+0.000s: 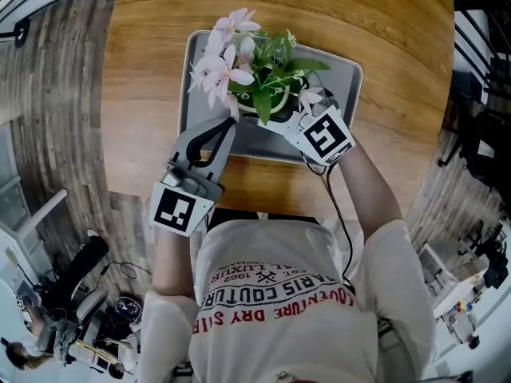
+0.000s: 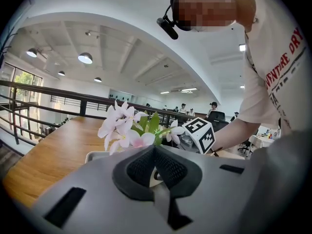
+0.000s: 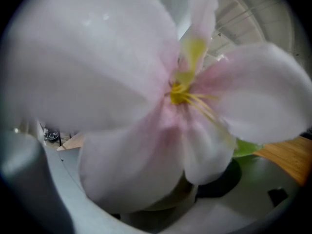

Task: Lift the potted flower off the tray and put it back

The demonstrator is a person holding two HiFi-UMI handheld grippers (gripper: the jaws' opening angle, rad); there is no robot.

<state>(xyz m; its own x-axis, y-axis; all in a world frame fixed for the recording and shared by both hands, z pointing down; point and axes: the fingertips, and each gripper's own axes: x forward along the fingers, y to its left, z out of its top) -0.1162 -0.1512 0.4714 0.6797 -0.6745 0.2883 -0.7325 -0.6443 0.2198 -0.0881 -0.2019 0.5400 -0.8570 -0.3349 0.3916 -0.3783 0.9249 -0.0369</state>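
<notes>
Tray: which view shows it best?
Head view: the tray shows nearly whole on the table, with the potted flower over its middle. The left gripper view catches only a corner of the tray behind the left hand-held gripper. In the right gripper view a blossom fills the frame; no tray identifiable.

My left gripper: in front of the potted flower, jaws pressed together, nothing between. Right gripper's marker cube: just right of flower. Tray rim: below flower.

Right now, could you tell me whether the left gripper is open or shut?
Shut: the left gripper has its pads pressed together, nothing between them.
</notes>
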